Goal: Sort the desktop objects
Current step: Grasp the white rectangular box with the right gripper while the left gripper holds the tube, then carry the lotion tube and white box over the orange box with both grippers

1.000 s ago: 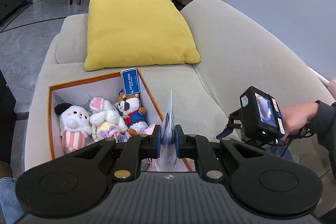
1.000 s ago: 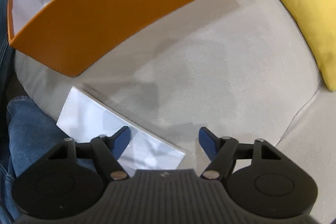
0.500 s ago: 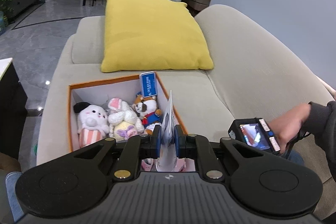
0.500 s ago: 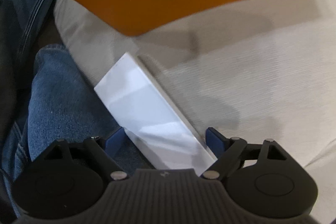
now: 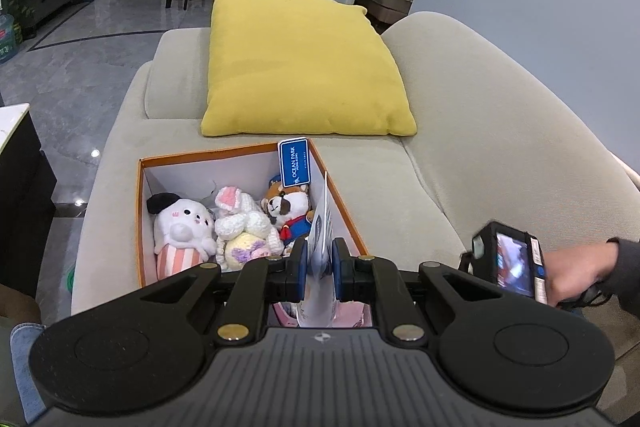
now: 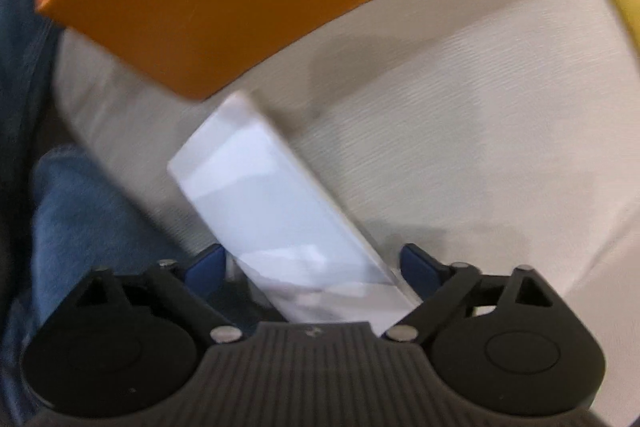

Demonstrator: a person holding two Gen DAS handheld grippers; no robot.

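1. Nearest in the left wrist view, the left gripper [image 5: 319,263] is clamped tight on a thin flat packet [image 5: 320,239] with blue print, held upright on its edge between the blue pads.
2. The packet hangs over the near right corner of an orange box [image 5: 141,219] with a white inside, which sits on a beige sofa [image 5: 460,131].
3. Inside the box lie three soft toys: a white one [image 5: 182,229] with a striped body, a knitted white and pink one [image 5: 244,223], and a brown and white one [image 5: 290,205] with a blue tag [image 5: 295,162].
4. To the right, a hand [image 5: 576,277] holds the other gripper low beside the box.
5. In the right wrist view, the right gripper [image 6: 312,263] points down with its jaws spread wide; they have just been closing a little. A white flat box [image 6: 276,211] lies slanted between them on the sofa seat, its far corner close to the orange box; contact with the pads cannot be told.
6. Farther off, a yellow cushion [image 5: 304,67] rests on the sofa.
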